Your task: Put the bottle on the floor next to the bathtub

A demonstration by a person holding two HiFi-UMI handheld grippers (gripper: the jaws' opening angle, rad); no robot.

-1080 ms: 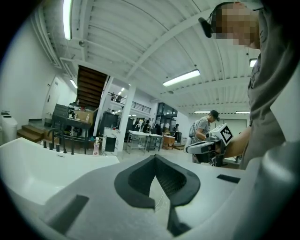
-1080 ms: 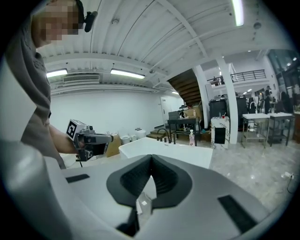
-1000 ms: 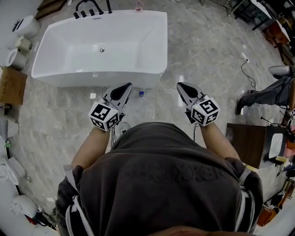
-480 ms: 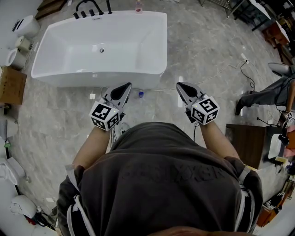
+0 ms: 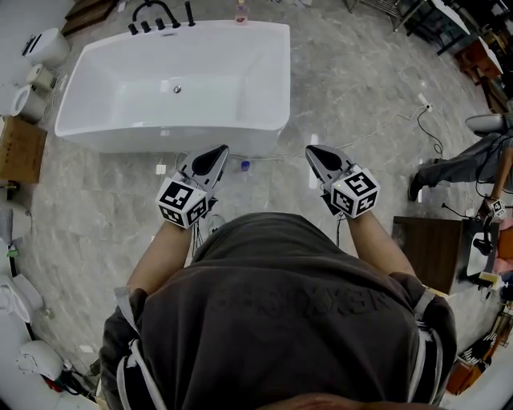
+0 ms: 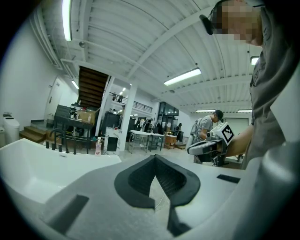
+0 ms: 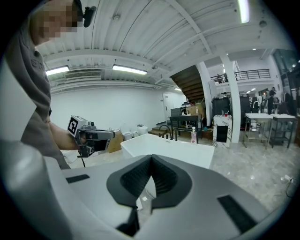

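Note:
A small pink pump bottle (image 5: pixel 240 11) stands at the far edge of the white bathtub (image 5: pixel 96 132); I cannot tell if it rests on the rim or just behind it. It also shows as the bottle (image 6: pixel 97 146) in the left gripper view and the bottle (image 7: pixel 193 136) in the right gripper view. My left gripper (image 5: pixel 216 152) and right gripper (image 5: pixel 314 150) hang side by side above the floor, on the near side of the tub. Both the left gripper (image 6: pixel 154 157) and the right gripper (image 7: pixel 151 157) are shut with nothing held.
A black faucet set (image 5: pixel 159 14) stands at the tub's far rim. Toilets (image 5: pixel 40 48) and a cardboard box (image 5: pixel 18 148) line the left. A cable (image 5: pixel 377 128) and a small blue thing (image 5: pixel 245 164) lie on the marble floor. Another person (image 5: pixel 465 164) stands by a dark table (image 5: pixel 425 248) at right.
Both grippers hold almost still; the right one has drifted slightly left in the head view. The other person at right has shifted.

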